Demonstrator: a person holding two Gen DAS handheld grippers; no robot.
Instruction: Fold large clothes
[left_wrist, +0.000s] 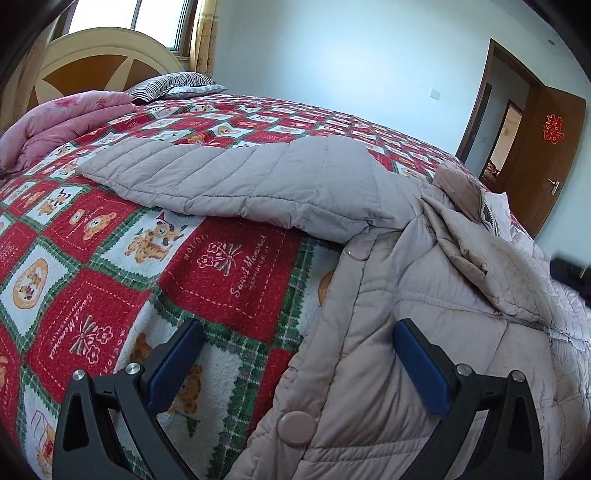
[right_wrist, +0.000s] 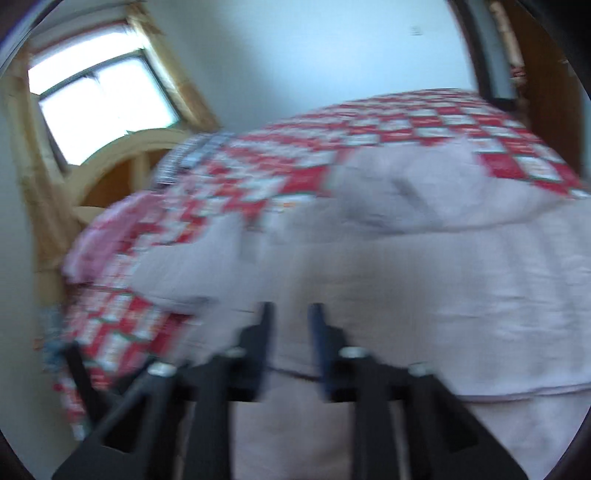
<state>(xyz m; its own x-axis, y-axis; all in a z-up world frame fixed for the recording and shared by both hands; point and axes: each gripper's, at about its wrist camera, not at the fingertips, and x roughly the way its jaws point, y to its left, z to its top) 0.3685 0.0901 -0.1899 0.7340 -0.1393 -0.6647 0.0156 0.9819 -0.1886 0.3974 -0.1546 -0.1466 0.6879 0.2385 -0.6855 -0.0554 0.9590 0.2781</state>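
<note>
We see a large grey-beige padded coat (left_wrist: 388, 280) spread across the bed (left_wrist: 229, 266), lying on a red, white and green bear-print bedspread. From the left wrist view, one sleeve (left_wrist: 229, 177) stretches out flat to the left across the bedspread, while the body of the coat fills the near right, with its hood (left_wrist: 480, 236) bunched up at the far right and a snap button (left_wrist: 296, 428) showing along its front edge. We judge the folding to be at an early stage: the coat looks laid out but we see no clean fold in it yet, so the sleeve, the hood and the body all remain to be brought in. Our left hand-held gripper (left_wrist: 295, 369) hangs wide open above the coat's front edge, one finger over the bedspread and the other over the padding, holding nothing. The right wrist view is badly blurred; there our right hand-held gripper (right_wrist: 290, 332) shows a narrow gap between its fingers, with the coat lying just beyond them, and nothing appears to be pinched between them.
</note>
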